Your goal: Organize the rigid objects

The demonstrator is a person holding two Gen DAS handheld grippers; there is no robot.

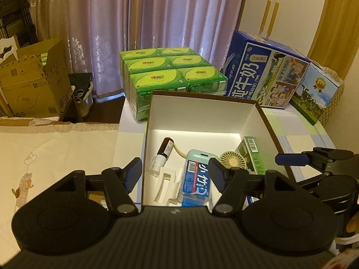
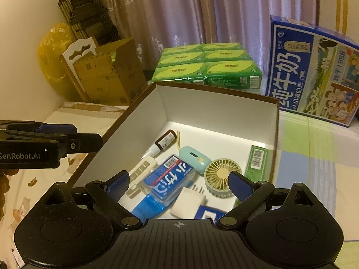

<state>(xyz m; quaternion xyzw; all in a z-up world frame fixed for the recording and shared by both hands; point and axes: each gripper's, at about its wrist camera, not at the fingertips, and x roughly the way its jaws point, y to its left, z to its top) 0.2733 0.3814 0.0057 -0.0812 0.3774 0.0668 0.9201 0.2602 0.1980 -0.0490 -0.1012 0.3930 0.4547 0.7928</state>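
Note:
An open box with white inside (image 1: 202, 112) (image 2: 215, 112) holds a brown spray bottle (image 1: 165, 149) (image 2: 165, 140), a blue-labelled clear case (image 1: 196, 177) (image 2: 169, 180), a small hand fan (image 1: 232, 160) (image 2: 221, 174), a green carton (image 1: 253, 154) (image 2: 257, 160), a mint-green device (image 2: 194, 158) and a white adapter (image 2: 188, 202). My left gripper (image 1: 177, 171) is open and empty above the box's near-left edge. My right gripper (image 2: 179, 183) is open and empty above the box's near side. Each gripper shows in the other's view, the right one (image 1: 291, 159) and the left one (image 2: 67, 143).
Green tissue packs (image 1: 170, 71) (image 2: 208, 65) and a blue milk carton box (image 1: 267, 76) (image 2: 314, 74) stand behind the box. A brown cardboard box (image 1: 36, 83) (image 2: 107, 74) stands at the far left. A cream embroidered cloth (image 1: 56, 157) lies to the left.

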